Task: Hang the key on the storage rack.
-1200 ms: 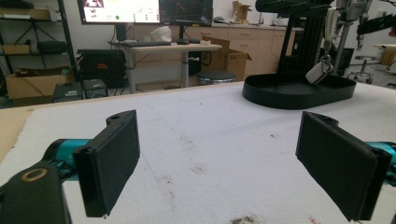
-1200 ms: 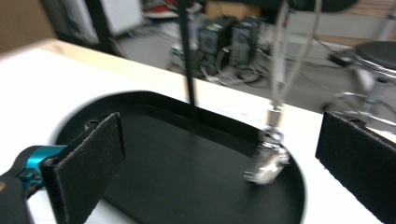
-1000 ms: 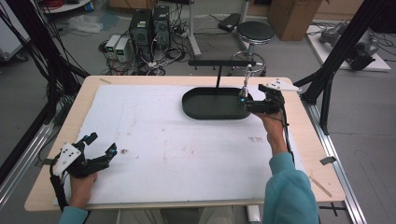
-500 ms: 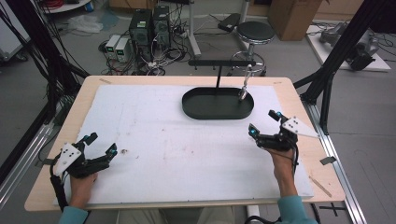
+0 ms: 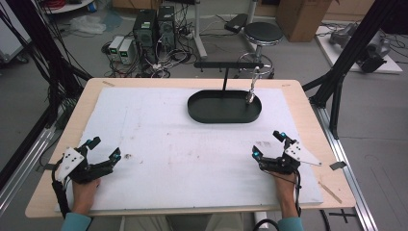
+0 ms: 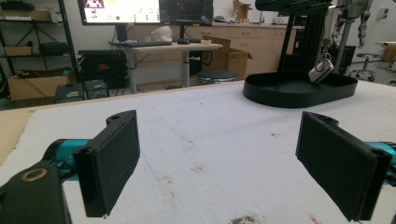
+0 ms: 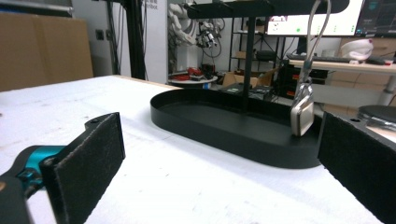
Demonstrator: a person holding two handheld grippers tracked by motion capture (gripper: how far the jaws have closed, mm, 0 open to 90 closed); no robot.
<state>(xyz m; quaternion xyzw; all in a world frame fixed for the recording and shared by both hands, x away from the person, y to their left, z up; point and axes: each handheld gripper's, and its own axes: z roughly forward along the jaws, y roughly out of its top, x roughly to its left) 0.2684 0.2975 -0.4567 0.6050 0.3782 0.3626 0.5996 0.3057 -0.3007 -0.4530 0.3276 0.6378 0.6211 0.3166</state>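
Right gripper (image 5: 270,146) has pulled back to the surface's near right corner, jaws apart, empty. Left gripper (image 5: 101,149) sits near left, also gaping. Far edge: small metal tag (image 5: 250,95) dangles over the black tray (image 5: 202,113), probably light, stiff, slippery; pinch its flat faces.

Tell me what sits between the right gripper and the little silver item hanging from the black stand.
Nothing visible does. The right gripper rests open on the white mat, and only bare mat lies between it and the black tray. The silver item hangs over the tray's right end, so the tray's low rim is the only edge to clear.
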